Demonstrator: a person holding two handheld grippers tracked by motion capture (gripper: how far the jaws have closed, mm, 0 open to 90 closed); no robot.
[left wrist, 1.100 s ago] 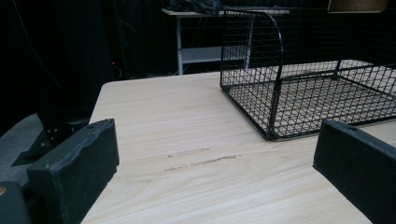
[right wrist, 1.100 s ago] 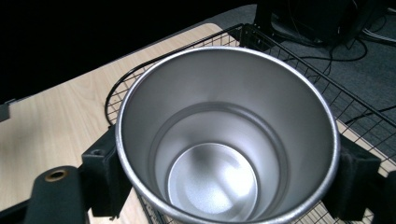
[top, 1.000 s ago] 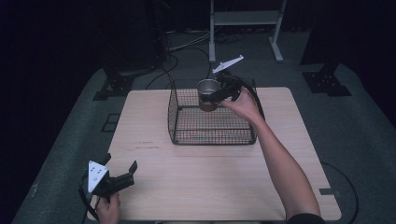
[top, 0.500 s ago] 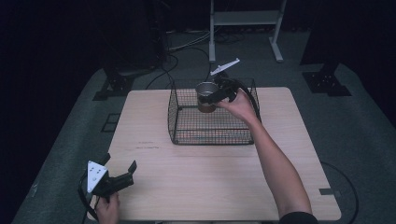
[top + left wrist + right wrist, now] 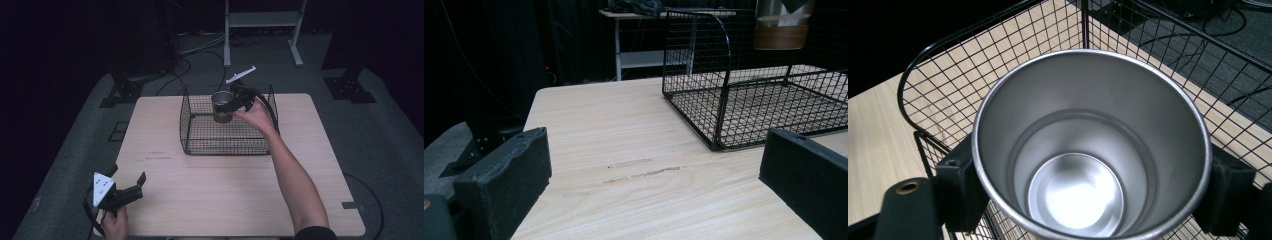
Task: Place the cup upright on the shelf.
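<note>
We see a pale wooden table (image 5: 215, 195) on grey carpet (image 5: 390, 130) in a dark room. Our right gripper (image 5: 235, 103) grasps a steel cup (image 5: 221, 106), held upright above the wire basket (image 5: 200, 135) at the far side. Our left gripper (image 5: 131, 186) rests released at the near left corner.

High view is looking forward and down from above the person's side, taking in the whole table (image 5: 165, 125). Left gripper view is sitting low over the near-left tabletop, facing along its jaws toward the wire basket (image 5: 724, 95) well ahead. Right gripper view is looking straight down into the steel cup (image 5: 1083, 150) between its jaws, very near. All three are sharing the basket.
</note>
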